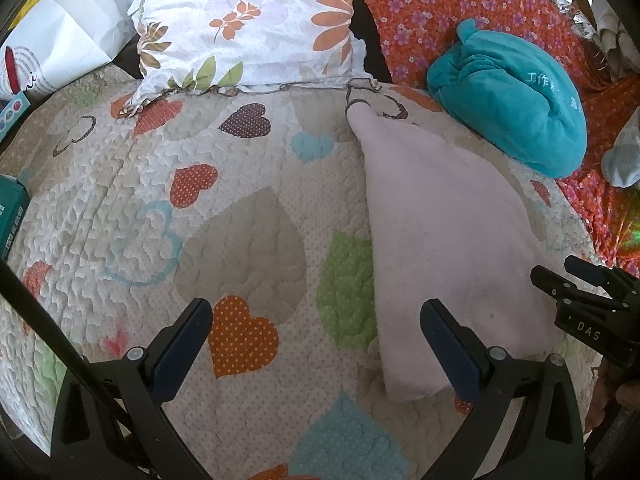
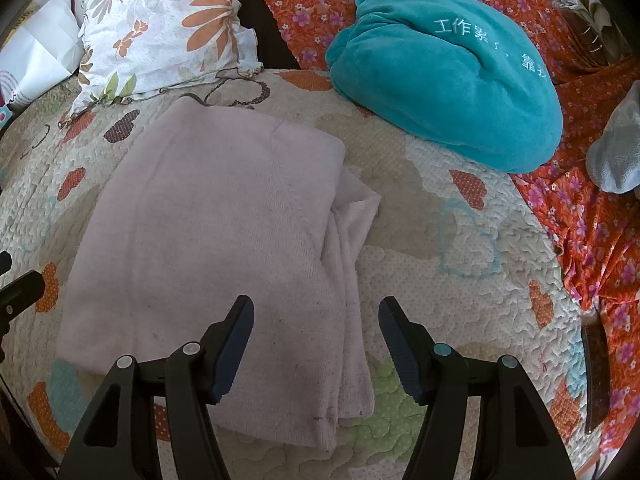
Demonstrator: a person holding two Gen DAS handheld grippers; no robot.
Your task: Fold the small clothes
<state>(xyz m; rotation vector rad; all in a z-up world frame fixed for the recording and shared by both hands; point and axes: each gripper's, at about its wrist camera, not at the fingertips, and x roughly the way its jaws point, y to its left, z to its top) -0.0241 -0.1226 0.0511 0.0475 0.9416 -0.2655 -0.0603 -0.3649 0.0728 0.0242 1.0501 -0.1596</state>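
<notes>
On the quilt (image 2: 460, 300) your folded pink garment (image 2: 224, 224) lies flat, while both grippers, left (image 1: 316, 340) and right (image 2: 316, 344), hover with jaws spread, holding nothing.

Pale pink knit garment (image 2: 208, 232) lies flat on heart-print quilt (image 2: 420, 216), folded into rough rectangle. Layered edges bunch along its right side. Small dark specks near bottom hem. Nothing grips it.
</notes>
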